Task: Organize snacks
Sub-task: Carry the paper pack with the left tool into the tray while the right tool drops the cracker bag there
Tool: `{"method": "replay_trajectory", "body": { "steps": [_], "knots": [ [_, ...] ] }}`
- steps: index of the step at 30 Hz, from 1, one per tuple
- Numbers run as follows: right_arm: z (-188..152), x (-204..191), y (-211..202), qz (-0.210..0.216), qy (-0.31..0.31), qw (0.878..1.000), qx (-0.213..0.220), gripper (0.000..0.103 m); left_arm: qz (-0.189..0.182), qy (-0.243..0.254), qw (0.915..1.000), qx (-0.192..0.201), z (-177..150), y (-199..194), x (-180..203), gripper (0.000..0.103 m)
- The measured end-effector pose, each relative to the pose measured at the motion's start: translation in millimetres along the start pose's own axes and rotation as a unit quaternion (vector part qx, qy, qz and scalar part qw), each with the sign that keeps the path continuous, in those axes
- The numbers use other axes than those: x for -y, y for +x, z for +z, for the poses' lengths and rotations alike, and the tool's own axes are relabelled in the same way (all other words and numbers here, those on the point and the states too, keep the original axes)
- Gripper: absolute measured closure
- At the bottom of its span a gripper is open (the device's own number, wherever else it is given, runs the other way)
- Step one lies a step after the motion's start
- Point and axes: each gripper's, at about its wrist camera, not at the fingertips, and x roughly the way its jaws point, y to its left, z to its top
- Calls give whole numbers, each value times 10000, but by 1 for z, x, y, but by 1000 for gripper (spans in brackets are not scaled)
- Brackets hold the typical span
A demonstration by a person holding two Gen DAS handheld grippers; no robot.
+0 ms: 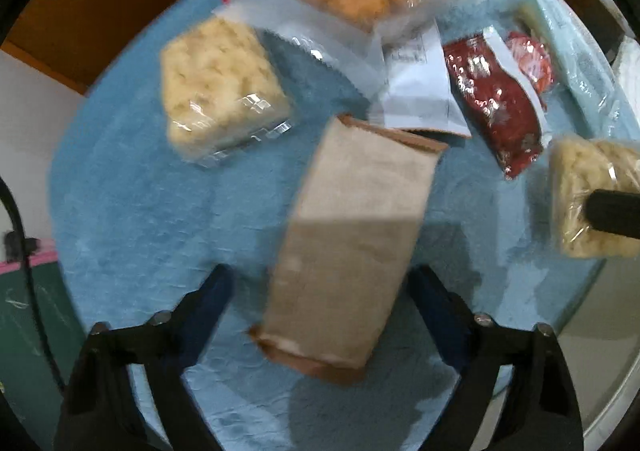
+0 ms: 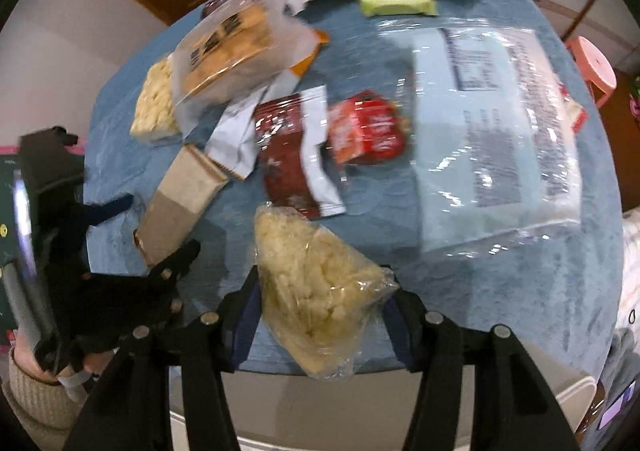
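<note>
Popcorn bag between right jaws

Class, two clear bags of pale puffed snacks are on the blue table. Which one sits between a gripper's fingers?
The pale bag at the table's near edge, between the right gripper fingers. The other pale bag lies apart, beyond the brown packet.

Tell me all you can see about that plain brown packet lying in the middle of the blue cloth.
The brown packet is a flat, oblong pouch of matte, paper-like material, unprinted on its visible face, with a darker sealed strip at each short end. It lies on the blue cloth, slightly angled, between the open fingers of the left tool, which do not appear to touch it. Its far end meets or overlaps a white packet. Motion blur hides finer detail.
</note>
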Motion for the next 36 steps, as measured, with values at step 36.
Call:
{"method": "replay_trajectory", "body": {
  "steps": [36],
  "knots": [
    [-161, 60, -212, 231, -1287, 9798, 1513, 47, 16, -1436, 9779, 1522, -152, -237, 140, 45]
  ]
}}
